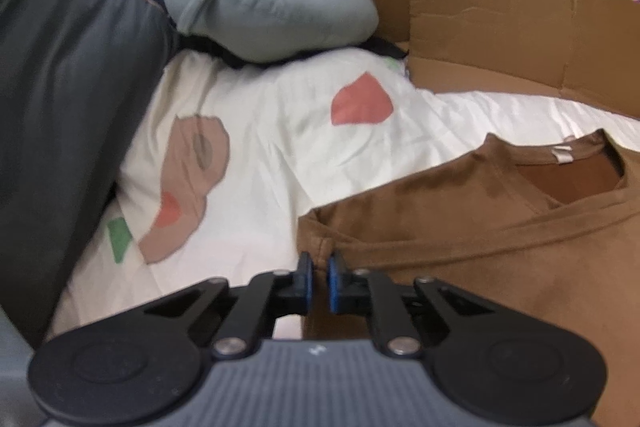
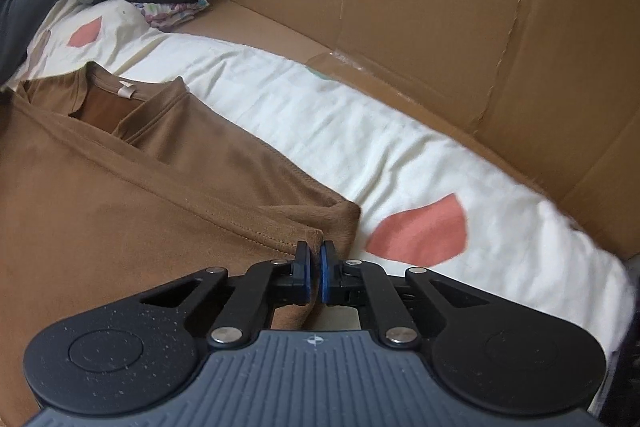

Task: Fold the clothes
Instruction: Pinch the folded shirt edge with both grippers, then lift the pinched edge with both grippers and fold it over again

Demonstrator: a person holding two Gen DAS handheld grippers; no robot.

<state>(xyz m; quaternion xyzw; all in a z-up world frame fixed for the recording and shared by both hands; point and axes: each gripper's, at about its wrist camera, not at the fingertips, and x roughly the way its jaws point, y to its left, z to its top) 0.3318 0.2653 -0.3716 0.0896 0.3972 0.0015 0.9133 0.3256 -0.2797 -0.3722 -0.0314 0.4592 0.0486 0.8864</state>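
Your brown shirt lies flat on the cream bedsheet, neckline and white label turned away from you, both sleeves already folded in across the body. Your left gripper sits at the shirt's left edge, right where a folded hem corner bunches up; its blue pads are drawn nearly together with that bit of brown cloth pinched between them. Your right gripper is at the opposite edge, its jaws closed to a thin slit on the stitched hem corner of the folded sleeve, though the tips are small and slightly blurred, so the bite looks shallow rather than certain. Both tools point steeply down at the fabric, and the body of the shirt spreads between them.

Beyond the shirt, cardboard walls stand along the far side of the bed. A grey neck pillow rests at the head end, with a dark grey cushion along the left side.
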